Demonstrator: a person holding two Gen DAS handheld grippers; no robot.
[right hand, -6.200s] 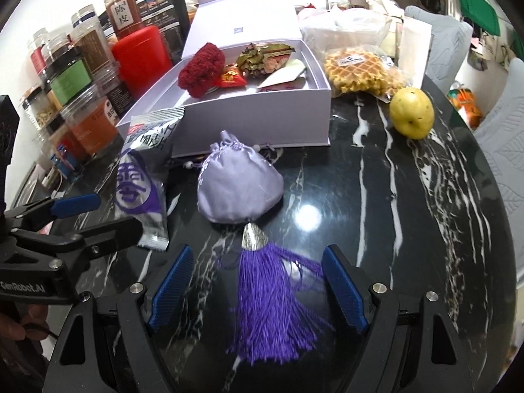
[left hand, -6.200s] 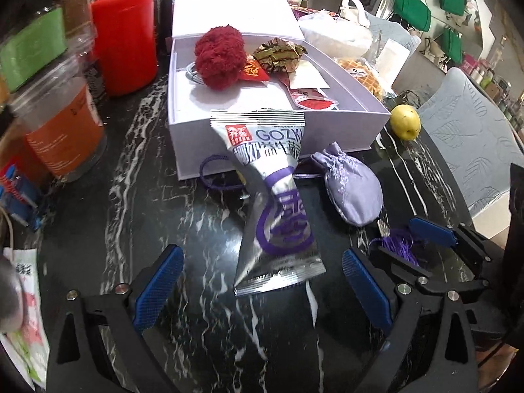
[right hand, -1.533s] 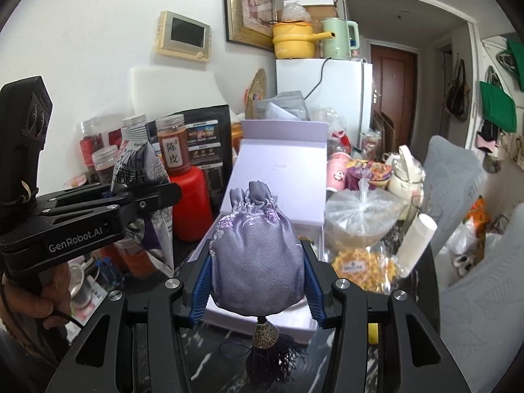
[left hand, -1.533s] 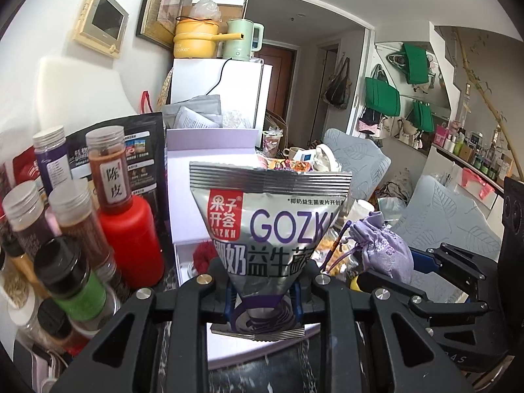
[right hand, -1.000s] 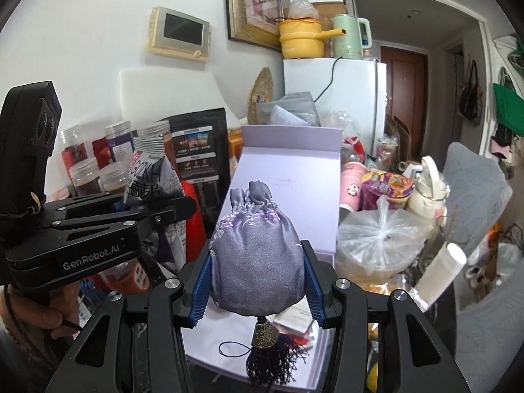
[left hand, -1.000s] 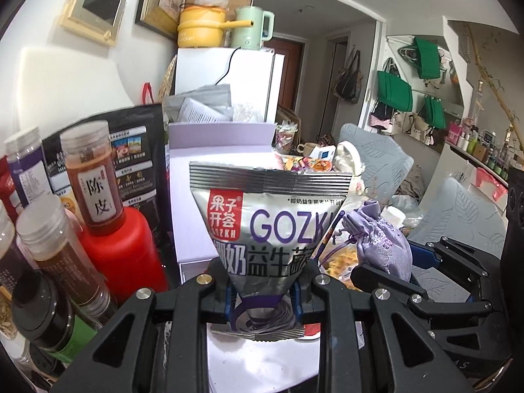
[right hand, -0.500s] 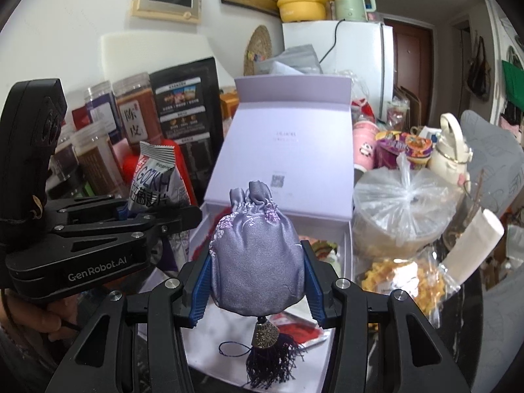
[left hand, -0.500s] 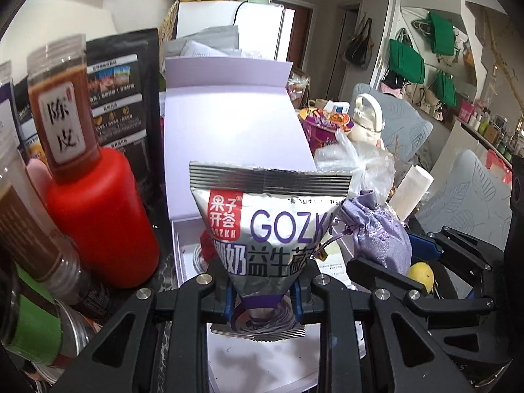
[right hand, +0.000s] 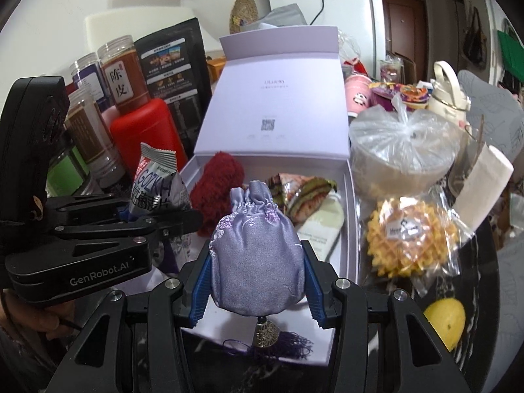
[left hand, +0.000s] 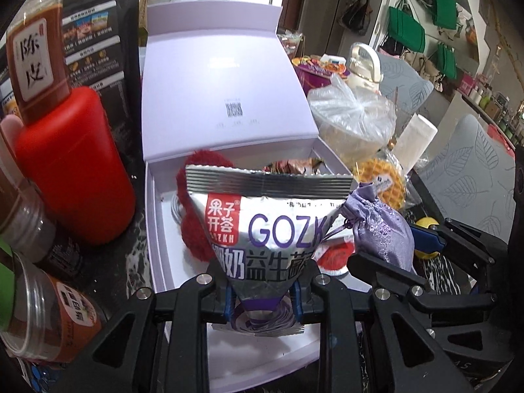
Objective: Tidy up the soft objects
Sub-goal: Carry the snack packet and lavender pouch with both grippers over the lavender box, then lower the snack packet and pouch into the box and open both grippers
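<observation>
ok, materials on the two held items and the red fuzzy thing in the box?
Snack pouch: metallised foil-plastic, glossy, crimped top seal.
Drawstring pouch: satin-like lilac fabric, sheen, embroidery, gathered neck.
Red fuzzy item: looks like chenille or yarn, matte, shaggy; exact fibre unclear.

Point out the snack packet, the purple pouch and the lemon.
snack packet (left hand: 268,229): left wrist view, on its printed front.
purple pouch (right hand: 257,268): right wrist view, on its satin belly.
lemon (right hand: 445,319): right wrist view, on its yellow skin.

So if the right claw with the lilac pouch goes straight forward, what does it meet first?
Probably the folded patterned packets inside the open lilac box, just beyond the lilac pouch in the right claw; depth is unclear.
</observation>
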